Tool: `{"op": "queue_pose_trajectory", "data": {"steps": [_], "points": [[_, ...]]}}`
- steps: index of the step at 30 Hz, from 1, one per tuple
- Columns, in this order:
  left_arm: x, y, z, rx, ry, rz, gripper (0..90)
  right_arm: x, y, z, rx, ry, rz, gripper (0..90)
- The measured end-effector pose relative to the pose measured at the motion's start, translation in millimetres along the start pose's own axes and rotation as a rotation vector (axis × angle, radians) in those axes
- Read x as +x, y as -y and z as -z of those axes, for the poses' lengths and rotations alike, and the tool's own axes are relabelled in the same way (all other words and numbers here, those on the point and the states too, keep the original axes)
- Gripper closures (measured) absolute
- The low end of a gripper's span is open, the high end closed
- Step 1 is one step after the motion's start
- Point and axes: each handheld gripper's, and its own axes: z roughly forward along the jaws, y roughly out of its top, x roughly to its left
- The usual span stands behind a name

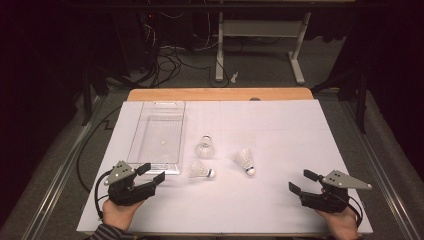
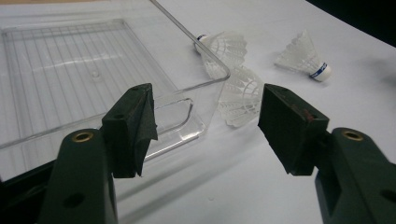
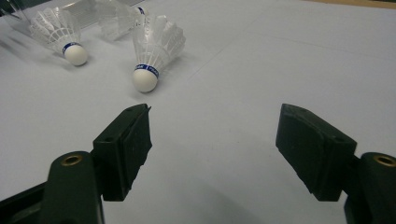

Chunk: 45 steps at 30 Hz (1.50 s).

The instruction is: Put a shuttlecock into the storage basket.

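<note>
Three white feathered shuttlecocks with rounded cork tips lie on the white worktop (image 1: 280, 125): one (image 1: 204, 146) just right of the clear rectangular plastic tray (image 1: 159, 131), one (image 1: 201, 170) near the tray's front corner, one (image 1: 244, 161) further right. The left gripper (image 1: 150, 173) rests beside the tray's near edge, its fingers apart and empty. The right gripper (image 1: 301, 181) sits well apart to the right, fingers likewise spread, holding nothing.

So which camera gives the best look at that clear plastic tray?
The high view: the whole clear tray shows from above, nothing inside. The left gripper view shows its near corner and ribbed floor close up; the right gripper view catches just a blurred bit at its top edge.
</note>
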Motion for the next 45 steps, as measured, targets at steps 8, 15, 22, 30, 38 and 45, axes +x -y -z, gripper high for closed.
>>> {"op": "queue_pose_trajectory", "data": {"steps": [8,15,22,30,38,45], "points": [[-1.9,-3.0,-2.6,-0.003,0.007,-0.003,37.2,-0.3,0.1,-0.2,0.001,-0.001,0.000,27.0],[-3.2,-5.7,-4.4,-0.008,0.020,0.001,37.2,-0.3,0.1,-0.4,0.002,0.000,-0.002,27.0],[-6.4,-10.6,-7.8,-0.008,0.031,-0.011,37.4,-0.4,0.1,-0.4,0.001,0.000,-0.004,26.9],[-8.5,-13.7,-11.7,-0.013,0.035,-0.021,37.4,-0.4,0.1,-0.4,0.002,-0.003,-0.003,26.9],[-13.0,-17.5,-17.5,-0.002,0.050,-0.026,37.4,-0.6,0.1,-0.5,0.002,-0.003,-0.003,26.9],[-15.9,-21.5,-23.1,0.004,0.062,-0.035,37.7,-0.6,0.1,-0.4,0.001,-0.003,-0.003,26.9]]}}
